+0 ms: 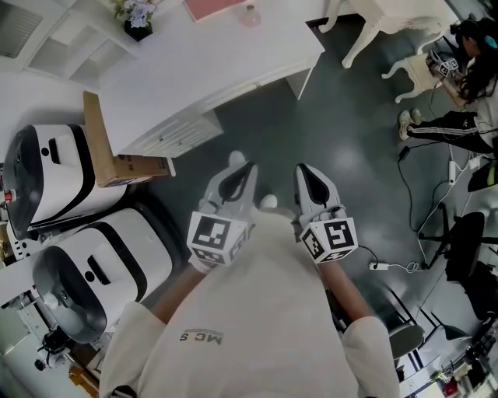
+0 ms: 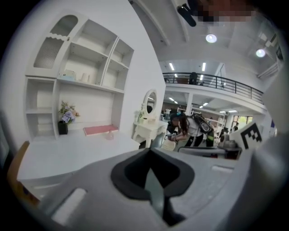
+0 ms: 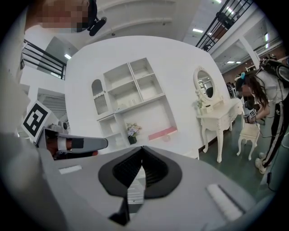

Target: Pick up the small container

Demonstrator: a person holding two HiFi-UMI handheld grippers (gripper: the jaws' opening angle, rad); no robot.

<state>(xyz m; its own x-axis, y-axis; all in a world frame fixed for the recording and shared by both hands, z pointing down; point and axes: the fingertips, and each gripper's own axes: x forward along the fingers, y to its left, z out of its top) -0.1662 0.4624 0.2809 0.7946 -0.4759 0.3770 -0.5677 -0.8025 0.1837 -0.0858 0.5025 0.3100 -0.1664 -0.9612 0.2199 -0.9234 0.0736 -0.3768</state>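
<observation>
The small container [image 1: 250,14] is a pale pink translucent piece standing on the white desk [image 1: 194,70] at the far end, beside a pink flat pad [image 1: 208,8]. It shows small in the left gripper view [image 2: 108,134] and in the right gripper view [image 3: 166,136]. Both grippers are held close to the person's chest, over the dark floor and well short of the desk. My left gripper [image 1: 237,162] is shut with nothing in it, its jaws meeting at the tip [image 2: 149,151]. My right gripper [image 1: 302,169] is also shut and holds nothing [image 3: 142,148].
A potted flower [image 1: 138,23] stands on the desk's left part. A cardboard box [image 1: 117,159] leans by the desk. Two white round machines [image 1: 54,171] [image 1: 101,264] stand at left. At right are a white dressing table [image 1: 389,23], a seated person [image 1: 467,70] and floor cables [image 1: 420,202].
</observation>
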